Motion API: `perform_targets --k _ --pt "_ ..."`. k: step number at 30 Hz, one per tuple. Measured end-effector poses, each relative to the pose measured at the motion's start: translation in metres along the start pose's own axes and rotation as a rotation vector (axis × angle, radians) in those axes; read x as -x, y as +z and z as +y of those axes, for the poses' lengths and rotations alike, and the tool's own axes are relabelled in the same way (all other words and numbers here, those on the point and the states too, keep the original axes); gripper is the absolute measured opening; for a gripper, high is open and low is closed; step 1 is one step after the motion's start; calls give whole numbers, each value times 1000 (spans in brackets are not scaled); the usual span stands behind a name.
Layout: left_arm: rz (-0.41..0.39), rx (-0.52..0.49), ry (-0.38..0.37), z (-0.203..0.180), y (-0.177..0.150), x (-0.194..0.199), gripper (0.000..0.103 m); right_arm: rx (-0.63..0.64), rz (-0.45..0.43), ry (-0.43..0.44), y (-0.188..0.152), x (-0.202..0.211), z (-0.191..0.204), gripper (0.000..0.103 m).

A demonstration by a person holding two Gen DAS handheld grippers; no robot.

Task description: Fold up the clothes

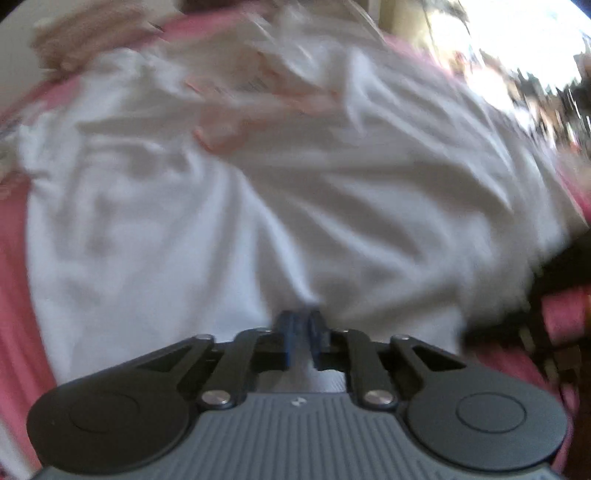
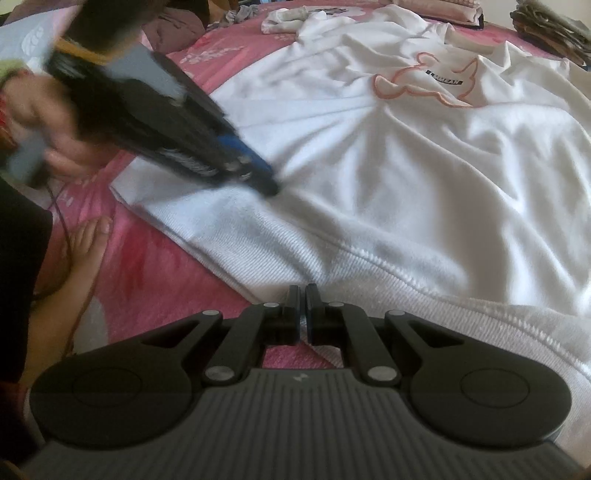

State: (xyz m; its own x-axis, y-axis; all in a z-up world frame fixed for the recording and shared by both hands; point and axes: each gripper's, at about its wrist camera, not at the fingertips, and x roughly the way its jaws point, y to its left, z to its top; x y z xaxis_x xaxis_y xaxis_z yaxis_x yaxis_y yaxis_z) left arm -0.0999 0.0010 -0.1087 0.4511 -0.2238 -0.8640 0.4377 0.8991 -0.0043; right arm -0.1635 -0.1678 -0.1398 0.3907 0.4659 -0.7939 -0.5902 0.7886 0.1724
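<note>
A white sweatshirt (image 2: 388, 177) with a pink outline print (image 2: 424, 86) lies spread on a pink bedspread (image 2: 155, 266). In the left wrist view it is a blurred white sweatshirt (image 1: 258, 206). My left gripper (image 1: 303, 317) is shut on a pinch of its cloth, and folds radiate from the tips. From the right wrist view the left gripper (image 2: 271, 186) bites the cloth just above the ribbed hem (image 2: 236, 236). My right gripper (image 2: 303, 291) is shut, with its tips over the hem's edge. Whether cloth lies between them is hidden.
A hand (image 2: 55, 147) holds the left gripper, and bare toes (image 2: 88, 236) rest on the bedspread at the left. Folded clothes (image 2: 550, 29) are stacked at the far right. Crumpled garments (image 2: 288, 16) lie beyond the sweatshirt's collar.
</note>
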Motion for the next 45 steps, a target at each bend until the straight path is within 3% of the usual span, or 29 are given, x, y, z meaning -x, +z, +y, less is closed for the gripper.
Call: perform_targets --k 5,8,9,11,14,18,20,25,27,30,33,37,38,40,45 --pt "-62 170 109 53 17 -7 4 -5 -3 -10 -1 2 1 2" --pt "-100 176 232 66 22 5 15 -26 -5 -5 -1 2 -1 2" --pt "-122 166 239 67 22 15 15 -29 -5 -2 -1 2 -2 2" --pt "-151 104 177 54 19 32 16 -36 -9 4 -1 3 -3 2" --pt "-124 -52 31 9 2 42 25 -48 -17 17 -2 6 -5 2" --pt "-87 -259 -164 -51 -20 57 26 -59 -29 41 -1 14 -7 3" --pt "-54 -321 -209 -72 -34 49 26 -57 -46 54 1 28 -11 3" --pt "-18 -309 -238 -84 -48 27 24 -157 -125 -34 33 68 -57 3" --pt "0 -274 -250 -81 -46 24 24 -177 -87 -97 44 61 -77 3" --pt "26 -226 -265 -76 -43 21 24 -207 66 -161 51 20 -107 3" --pt "27 -237 -251 -79 -47 24 24 -266 57 -162 58 -7 -140 0" --pt "25 -261 -232 -83 -47 23 24 -315 -12 -381 80 -1 -162 0" --pt "24 -261 -233 -83 -47 22 24 -341 -9 -385 81 2 -166 2" --pt "19 -257 -235 -83 -49 23 24 -363 -13 -280 80 10 -162 5" --pt "9 -233 -240 -80 -50 23 24 -386 11 -164 77 -11 -152 8"
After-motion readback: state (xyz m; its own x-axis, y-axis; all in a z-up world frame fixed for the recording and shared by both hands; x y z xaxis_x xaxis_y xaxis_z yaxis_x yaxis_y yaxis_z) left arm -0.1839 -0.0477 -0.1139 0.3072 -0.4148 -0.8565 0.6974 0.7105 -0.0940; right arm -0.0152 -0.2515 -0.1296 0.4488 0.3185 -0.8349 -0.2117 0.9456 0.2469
